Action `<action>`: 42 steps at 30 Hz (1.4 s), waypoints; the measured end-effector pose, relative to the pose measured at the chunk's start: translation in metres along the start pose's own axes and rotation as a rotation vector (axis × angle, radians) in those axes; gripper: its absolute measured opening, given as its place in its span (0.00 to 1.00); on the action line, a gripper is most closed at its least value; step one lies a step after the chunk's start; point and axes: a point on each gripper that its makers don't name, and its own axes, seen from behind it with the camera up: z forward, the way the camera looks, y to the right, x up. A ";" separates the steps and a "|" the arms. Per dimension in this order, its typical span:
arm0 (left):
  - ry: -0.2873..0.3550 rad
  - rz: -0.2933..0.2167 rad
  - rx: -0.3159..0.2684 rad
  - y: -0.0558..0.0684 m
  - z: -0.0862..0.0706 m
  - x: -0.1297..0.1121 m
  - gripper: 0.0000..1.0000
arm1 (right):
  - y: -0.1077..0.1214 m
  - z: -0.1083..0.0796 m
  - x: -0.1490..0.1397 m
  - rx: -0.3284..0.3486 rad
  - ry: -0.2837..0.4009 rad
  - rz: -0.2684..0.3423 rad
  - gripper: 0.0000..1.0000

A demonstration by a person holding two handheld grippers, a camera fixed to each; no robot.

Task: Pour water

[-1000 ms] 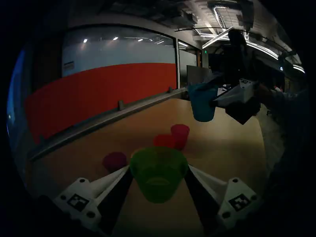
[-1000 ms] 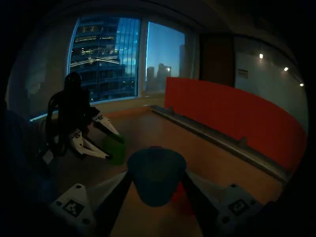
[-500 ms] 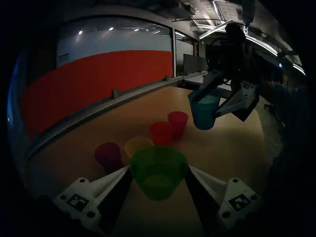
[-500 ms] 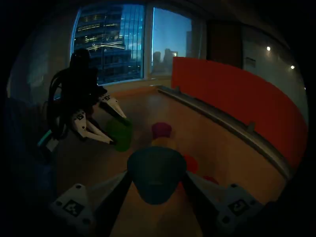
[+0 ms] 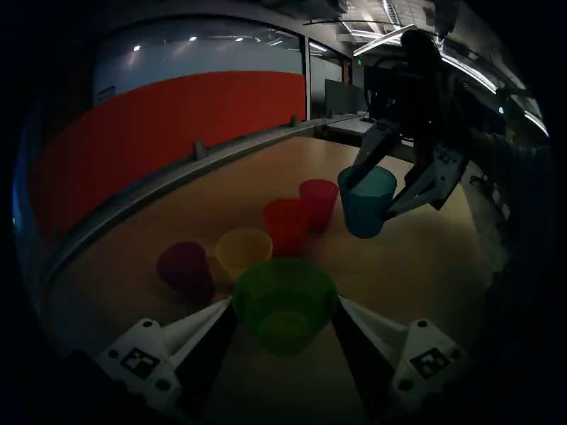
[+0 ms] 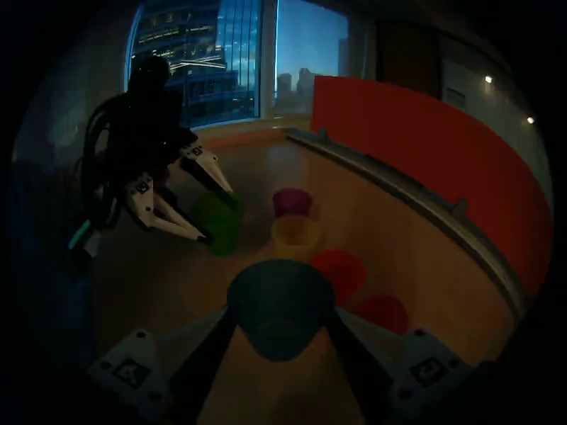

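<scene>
Green cup (image 5: 285, 306) pinched in my left gripper (image 5: 283, 303), lower centre | blue cup (image 6: 281, 312) pinched in my right gripper (image 6: 281, 306), lower centre | both cups held above wooden table (image 5: 414, 255)

Part of the red cup (image 6: 344, 271) sits behind the blue cup (image 6: 280, 308); contents of the green cup (image 5: 285, 301) are too dim to tell

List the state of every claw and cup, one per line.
left claw: shut on green cup
right claw: shut on blue cup
green cup: gripped, upright
blue cup: gripped, upright
purple cup: upright on table
yellow cup: upright on table
red cup: upright on table
crimson cup: upright on table
</scene>
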 end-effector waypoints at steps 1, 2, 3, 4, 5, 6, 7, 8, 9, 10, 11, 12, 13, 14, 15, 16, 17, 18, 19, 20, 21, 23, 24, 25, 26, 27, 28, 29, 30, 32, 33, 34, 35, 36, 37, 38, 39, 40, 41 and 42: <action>-0.007 0.002 -0.003 0.000 0.001 -0.002 0.86 | 0.000 0.002 -0.002 0.000 -0.006 -0.003 0.92; -0.014 0.005 -0.005 0.000 0.003 -0.003 0.86 | 0.000 0.003 -0.004 0.000 -0.013 -0.006 0.92; -0.023 0.009 -0.008 0.001 0.004 -0.005 0.86 | 0.000 0.005 -0.006 0.001 -0.019 -0.009 0.92; -0.031 0.012 -0.010 0.001 0.006 -0.007 0.86 | 0.000 0.006 -0.008 0.002 -0.023 -0.011 0.92; -0.039 0.016 -0.013 0.001 0.007 -0.009 0.86 | 0.000 0.008 -0.009 0.003 -0.028 -0.013 0.92; -0.047 0.020 -0.015 0.001 0.008 -0.011 0.86 | -0.001 0.010 -0.011 0.005 -0.033 -0.014 0.93; -0.055 0.024 -0.016 0.001 0.009 -0.013 0.86 | -0.001 0.011 -0.012 0.007 -0.036 -0.015 0.93; -0.063 0.028 -0.017 0.001 0.011 -0.015 0.86 | -0.001 0.013 -0.013 0.009 -0.040 -0.016 0.93; -0.070 0.033 -0.019 0.001 0.012 -0.017 0.86 | -0.001 0.015 -0.014 0.010 -0.043 -0.016 0.93; -0.076 0.037 -0.020 0.000 0.013 -0.019 0.87 | -0.002 0.016 -0.015 0.011 -0.046 -0.017 0.93; -0.082 0.041 -0.021 0.000 0.014 -0.020 0.87 | -0.002 0.018 -0.016 0.012 -0.049 -0.017 0.93; -0.086 0.044 -0.021 0.000 0.015 -0.022 0.87 | -0.002 0.020 -0.017 0.012 -0.051 -0.018 0.93; -0.089 0.046 -0.021 -0.001 0.016 -0.023 0.87 | -0.001 0.021 -0.017 0.012 -0.052 -0.019 0.93; -0.093 0.049 -0.021 -0.001 0.018 -0.024 0.87 | -0.001 0.023 -0.018 0.012 -0.053 -0.020 0.93; -0.096 0.050 -0.022 -0.001 0.019 -0.025 0.87 | -0.001 0.024 -0.018 0.012 -0.054 -0.020 0.93; -0.098 0.051 -0.024 -0.002 0.020 -0.026 0.87 | -0.001 0.025 -0.018 0.013 -0.055 -0.020 0.93; -0.100 0.051 -0.025 -0.002 0.021 -0.027 0.87 | -0.001 0.027 -0.019 0.014 -0.056 -0.020 0.93; -0.102 0.050 -0.026 -0.002 0.022 -0.028 0.87 | -0.001 0.028 -0.019 0.015 -0.056 -0.019 0.93; -0.104 0.049 -0.028 -0.002 0.023 -0.029 0.87 | -0.001 0.029 -0.019 0.015 -0.057 -0.019 0.93; -0.105 0.048 -0.029 -0.002 0.024 -0.030 0.86 | -0.001 0.030 -0.020 0.016 -0.058 -0.019 0.93; -0.106 0.046 -0.030 -0.002 0.025 -0.031 0.86 | 0.000 0.031 -0.020 0.015 -0.058 -0.019 0.93; -0.106 0.041 -0.033 -0.002 0.027 -0.032 0.86 | 0.000 0.033 -0.021 0.013 -0.057 -0.020 0.93; -0.107 0.039 -0.033 -0.002 0.028 -0.033 0.86 | 0.000 0.034 -0.022 0.013 -0.058 -0.021 0.93; -0.107 0.037 -0.033 -0.002 0.028 -0.034 0.86 | 0.000 0.035 -0.022 0.013 -0.059 -0.021 0.94; -0.107 0.034 -0.034 -0.002 0.029 -0.035 0.86 | 0.000 0.036 -0.023 0.013 -0.061 -0.022 0.94; -0.108 0.033 -0.035 -0.002 0.030 -0.036 0.86 | 0.000 0.037 -0.023 0.014 -0.062 -0.022 0.94; -0.109 0.032 -0.036 -0.002 0.030 -0.036 0.86 | 0.000 0.037 -0.024 0.015 -0.063 -0.022 0.94; -0.110 0.032 -0.037 -0.002 0.031 -0.037 0.86 | -0.001 0.038 -0.024 0.016 -0.064 -0.022 0.94; -0.111 0.032 -0.038 -0.001 0.031 -0.038 0.86 | 0.000 0.039 -0.025 0.015 -0.065 -0.021 0.94; -0.113 0.032 -0.039 -0.001 0.032 -0.040 0.86 | 0.000 0.040 -0.026 0.013 -0.067 -0.019 0.94; -0.112 0.032 -0.039 -0.001 0.032 -0.040 0.86 | 0.000 0.041 -0.026 0.013 -0.066 -0.018 0.94; -0.111 0.031 -0.038 -0.001 0.032 -0.041 0.86 | 0.000 0.041 -0.026 0.013 -0.066 -0.017 0.94; -0.110 0.031 -0.038 -0.001 0.032 -0.041 0.86 | 0.000 0.041 -0.026 0.013 -0.066 -0.015 0.94; -0.109 0.028 -0.038 -0.002 0.031 -0.041 0.87 | 0.000 0.042 -0.027 0.013 -0.066 -0.014 0.94; -0.108 0.025 -0.037 -0.002 0.031 -0.041 0.87 | -0.001 0.042 -0.027 0.014 -0.067 -0.013 0.94; -0.107 0.023 -0.037 -0.002 0.031 -0.042 0.87 | -0.001 0.043 -0.027 0.014 -0.067 -0.012 0.94; -0.107 0.019 -0.037 -0.002 0.030 -0.042 0.87 | -0.001 0.043 -0.027 0.014 -0.067 -0.012 0.94; -0.107 0.016 -0.038 -0.002 0.030 -0.043 0.87 | -0.001 0.044 -0.028 0.014 -0.068 -0.013 0.94; -0.107 0.013 -0.038 -0.003 0.029 -0.044 0.87 | -0.002 0.045 -0.028 0.014 -0.068 -0.013 0.94; -0.107 0.009 -0.038 -0.003 0.028 -0.045 0.88 | -0.002 0.045 -0.028 0.014 -0.068 -0.014 0.94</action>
